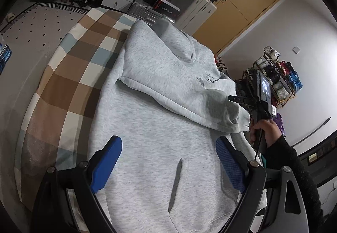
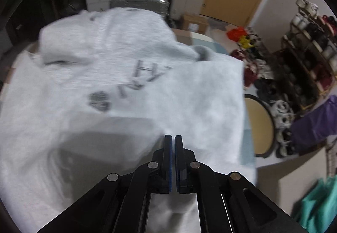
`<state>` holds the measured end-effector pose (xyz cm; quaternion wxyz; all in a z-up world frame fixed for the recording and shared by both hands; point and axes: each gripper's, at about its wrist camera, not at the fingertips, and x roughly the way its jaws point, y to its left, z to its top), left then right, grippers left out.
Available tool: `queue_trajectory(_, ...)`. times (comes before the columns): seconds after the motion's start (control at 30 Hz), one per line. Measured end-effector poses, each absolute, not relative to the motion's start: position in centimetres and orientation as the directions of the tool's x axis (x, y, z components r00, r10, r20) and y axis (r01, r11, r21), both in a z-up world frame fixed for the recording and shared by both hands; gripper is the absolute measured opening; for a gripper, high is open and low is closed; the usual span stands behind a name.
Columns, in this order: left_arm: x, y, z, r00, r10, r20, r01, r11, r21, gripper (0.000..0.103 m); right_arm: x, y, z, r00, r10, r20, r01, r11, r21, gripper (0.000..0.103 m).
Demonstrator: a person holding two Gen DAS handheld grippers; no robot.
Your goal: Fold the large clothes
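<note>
From the left wrist view, a big grey hoodie (image 1: 160,127) lies flat on a checked blanket (image 1: 69,77) on the bed. Its front pocket faces up. One sleeve is folded across the chest. The left gripper (image 1: 168,167) hangs over the bottom part with its blue fingers (image 1: 106,166) spread wide, holding nothing. Far off at the sleeve's end, a hand holds the right gripper (image 1: 233,98), which touches the cloth there.

From the right wrist view, the picture is blurry. The right gripper (image 2: 173,138) has its jaws pressed almost together right at the hoodie (image 2: 126,93) cloth, and it looks like it pinches a thin bit of it.

I think the job is only started. One sleeve looks done. The other sleeve, the hood and the body fold are left.
</note>
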<state>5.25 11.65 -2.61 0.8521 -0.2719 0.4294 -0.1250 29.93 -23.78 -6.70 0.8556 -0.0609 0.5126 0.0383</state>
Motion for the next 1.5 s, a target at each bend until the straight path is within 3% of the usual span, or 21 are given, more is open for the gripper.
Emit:
queue_trajectory(0.1, 5.2, 12.2, -2.5, 0.615, -0.428, -0.662, -0.047, 0.818, -0.573, 0.088, 28.4, -20.9, -5.5, 0.419, 0.276, -0.865, -0.238, 0.953, 0.189, 0.033)
queue_trajectory(0.17, 5.1, 12.7, -2.4, 0.627, -0.421, -0.655, -0.060, 0.813, -0.580, 0.088, 27.7, -17.9, -5.6, 0.370, 0.360, -0.857, -0.321, 0.915, 0.246, 0.040)
queue_trajectory(0.33, 4.8, 13.7, -2.5, 0.646, -0.377, -0.663, -0.096, 0.822, -0.561, 0.088, 26.8, -10.5, -10.6, 0.311, 0.186, -0.932, -0.421, 0.906, 0.040, 0.041)
queue_trajectory(0.37, 4.7, 14.0, -2.6, 0.647, -0.374, -0.664, -0.105, 0.819, -0.564, 0.088, 26.7, -10.5, -11.2, 0.336, 0.183, -0.924, -0.416, 0.909, 0.029, 0.045)
queue_trajectory(0.4, 4.6, 14.5, -2.7, 0.649, -0.373, -0.663, -0.118, 0.811, -0.573, 0.088, 26.6, -10.6, -11.3, 0.379, 0.179, -0.908, -0.403, 0.915, 0.012, 0.061)
queue_trajectory(0.43, 4.6, 14.8, -2.7, 0.651, -0.375, -0.660, -0.125, 0.805, -0.580, 0.088, 27.1, -10.8, -12.1, 0.363, 0.152, -0.919, -0.379, 0.925, 0.003, 0.063)
queue_trajectory(0.57, 4.3, 15.7, -2.3, 0.658, -0.382, -0.649, -0.111, 0.803, -0.585, 0.088, 28.1, -10.4, -12.4, 0.297, 0.147, -0.943, -0.305, 0.951, 0.052, 0.062)
queue_trajectory(0.77, 3.4, 17.3, -2.0, 0.691, -0.345, -0.635, -0.143, 0.796, -0.588, 0.088, 25.8, -2.2, -10.3, 0.349, 0.328, -0.878, -0.510, 0.852, 0.115, 0.060)
queue_trajectory(0.87, 3.4, 17.9, -2.1, 0.698, -0.325, -0.638, -0.165, 0.794, -0.585, 0.088, 26.6, 0.8, -12.8, 0.327, 0.276, -0.904, -0.493, 0.866, 0.087, 0.061)
queue_trajectory(0.97, 3.4, 18.3, -2.4, 0.691, -0.338, -0.639, -0.176, 0.779, -0.602, 0.088, 27.2, 1.7, -14.9, 0.334, 0.258, -0.907, -0.469, 0.880, 0.078, 0.071)
queue_trajectory(1.07, 3.3, 18.5, -2.3, 0.688, -0.347, -0.638, -0.179, 0.771, -0.612, 0.088, 28.9, 2.2, -14.8, 0.296, 0.236, -0.926, -0.486, 0.871, 0.067, 0.067)
queue_trajectory(1.17, 2.6, 18.6, -1.3, 0.720, -0.318, -0.617, -0.157, 0.791, -0.592, 0.088, 31.0, 2.3, -12.2, 0.385, 0.268, -0.883, -0.497, 0.867, 0.046, 0.069)
queue_trajectory(1.3, 2.5, 18.7, -0.8, 0.753, -0.252, -0.608, -0.156, 0.829, -0.537, 0.088, 35.8, 3.7, -11.9, 0.367, 0.345, -0.864, -0.443, 0.882, 0.164, 0.069)
queue_trajectory(1.43, 3.5, 18.9, -1.8, 0.729, -0.266, -0.631, -0.166, 0.826, -0.539, 0.088, 39.1, 7.0, -16.4, 0.310, 0.189, -0.932, -0.455, 0.890, 0.029, 0.070)
queue_trajectory(1.5, 4.0, 18.7, -2.1, 0.709, -0.292, -0.642, -0.157, 0.822, -0.547, 0.088, 40.0, 7.2, -16.8, 0.342, 0.210, -0.916, -0.454, 0.891, 0.035, 0.070)
